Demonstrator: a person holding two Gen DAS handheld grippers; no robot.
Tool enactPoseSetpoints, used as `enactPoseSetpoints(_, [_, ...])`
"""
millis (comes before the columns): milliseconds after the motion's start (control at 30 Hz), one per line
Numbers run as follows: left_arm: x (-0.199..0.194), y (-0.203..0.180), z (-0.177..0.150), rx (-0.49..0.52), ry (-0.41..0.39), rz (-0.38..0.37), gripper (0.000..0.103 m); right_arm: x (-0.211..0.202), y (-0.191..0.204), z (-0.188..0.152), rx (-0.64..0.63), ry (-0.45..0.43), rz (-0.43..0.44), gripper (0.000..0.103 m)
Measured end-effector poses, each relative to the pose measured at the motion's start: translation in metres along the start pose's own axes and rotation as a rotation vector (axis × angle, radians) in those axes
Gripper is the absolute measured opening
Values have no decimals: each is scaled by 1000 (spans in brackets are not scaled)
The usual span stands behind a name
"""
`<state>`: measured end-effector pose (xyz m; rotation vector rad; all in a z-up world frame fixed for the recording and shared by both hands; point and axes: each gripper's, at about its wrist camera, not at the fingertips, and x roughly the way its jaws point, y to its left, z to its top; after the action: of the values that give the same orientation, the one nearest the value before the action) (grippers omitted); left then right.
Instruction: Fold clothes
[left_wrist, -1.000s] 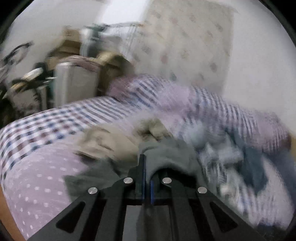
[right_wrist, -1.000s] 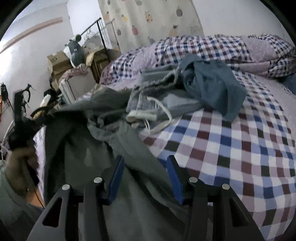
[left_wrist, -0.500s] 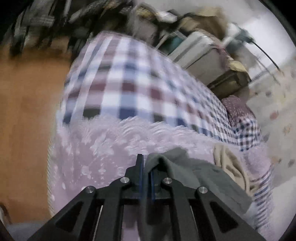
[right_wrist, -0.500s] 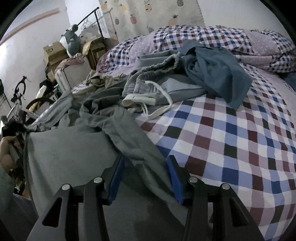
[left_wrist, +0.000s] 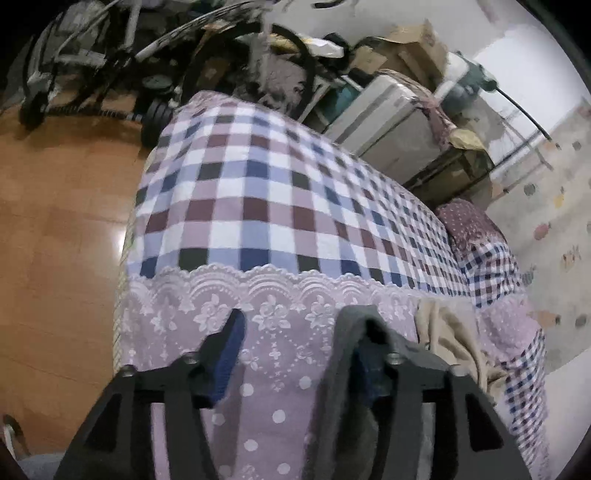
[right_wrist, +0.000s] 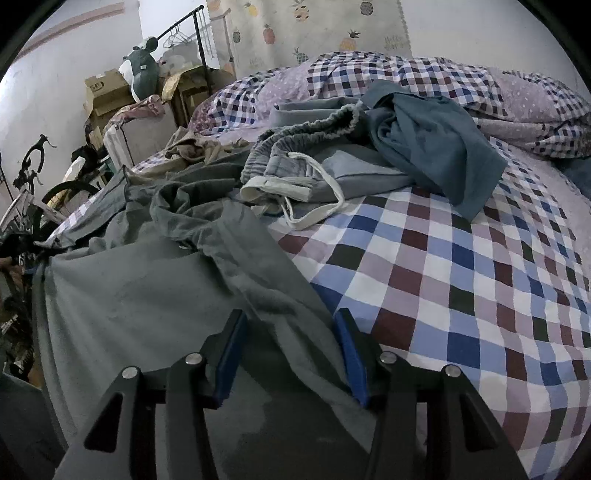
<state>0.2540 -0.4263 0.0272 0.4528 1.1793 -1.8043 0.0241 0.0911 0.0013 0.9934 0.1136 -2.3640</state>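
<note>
The grey garment (right_wrist: 155, 295) lies spread at the bed's (right_wrist: 461, 295) near edge. My left gripper (left_wrist: 295, 350), clamped on its hem half a second ago, now gapes, cloth draped over one finger. Right gripper (right_wrist: 291, 350) stays wide, straddling a fold; flattening looks possible.

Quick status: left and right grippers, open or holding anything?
Left gripper: open; grey garment draped over one finger, not clamped.
Right gripper: open, straddling the grey garment, not clamped.
</note>
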Motion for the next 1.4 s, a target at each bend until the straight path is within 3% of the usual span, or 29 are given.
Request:
enactPoseSetpoints(233, [13,-1,-6,20,59,-1,64,-16,15,13,-42,-17,-2,53])
enactPoseSetpoints(400, [24,-11,-12,34,87,-29,63,-20,40,46,-51,-38,87,53])
enactPoseSetpoints(433, [26,-15,-13,47,90,-37,55,-20,46,53,-53,-42,105,53])
enactPoseSetpoints(467, [27,-18,-13,56,92,-44,41,-14,54,61,-68,-32,116,53])
enactPoseSetpoints(533, [30,-23,-13,72,94,-57,26,6,70,80,-102,0,134,53])
enactPoseSetpoints(633, [33,-31,-13,96,97,-77,12,44,92,108,-141,71,146,53])
enactPoseSetpoints(933, [43,-40,-8,94,103,-102,7,141,109,167,-57,277,167,53])
enactPoseSetpoints(1200, [49,-48,-6,110,97,-108,6,201,116,190,21,328,168,53])
enactPoseSetpoints(1267, [50,-50,-5,115,96,-110,6,211,118,189,27,327,176,47])
enactPoseSetpoints(1333, [51,-52,-5,119,94,-112,6,210,120,189,7,287,142,7])
enactPoseSetpoints(1400, [51,-55,-4,124,85,-117,6,199,121,190,-30,226,148,6])
